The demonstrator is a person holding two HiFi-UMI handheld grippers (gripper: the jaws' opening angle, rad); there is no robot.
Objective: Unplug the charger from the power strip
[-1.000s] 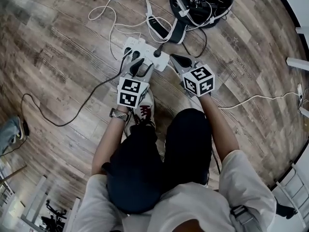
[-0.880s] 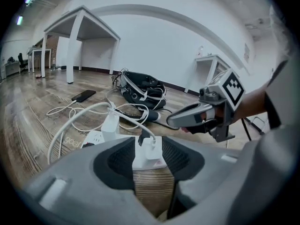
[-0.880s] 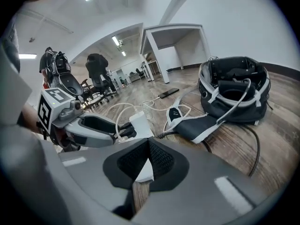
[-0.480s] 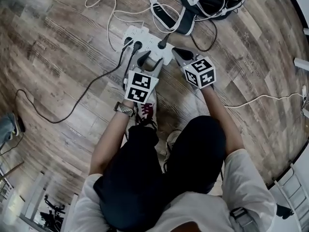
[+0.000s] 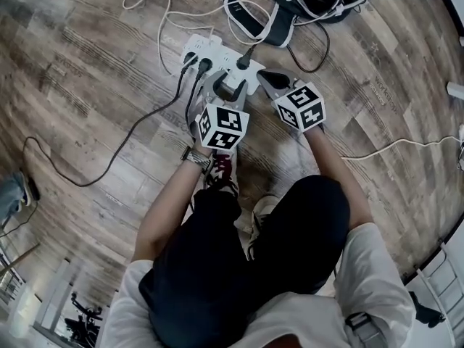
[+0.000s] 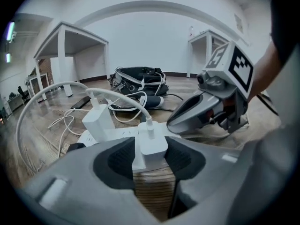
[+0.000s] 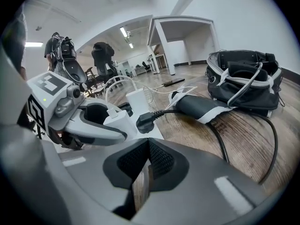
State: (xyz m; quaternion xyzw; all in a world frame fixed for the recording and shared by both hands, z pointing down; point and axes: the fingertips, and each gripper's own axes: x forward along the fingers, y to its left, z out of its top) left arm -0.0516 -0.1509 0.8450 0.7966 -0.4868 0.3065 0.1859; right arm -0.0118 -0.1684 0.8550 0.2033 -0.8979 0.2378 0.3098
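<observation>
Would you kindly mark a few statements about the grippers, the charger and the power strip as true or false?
1. A white charger stands between the jaws of the left gripper. True.
2. The right gripper holds the black plug. False: its jaws are together on nothing, and the black plug sits in the power strip.
3. The white charger is already out of the power strip. False: it sits plugged into it.
4. A black bag lies on the floor beyond the power strip. True.
</observation>
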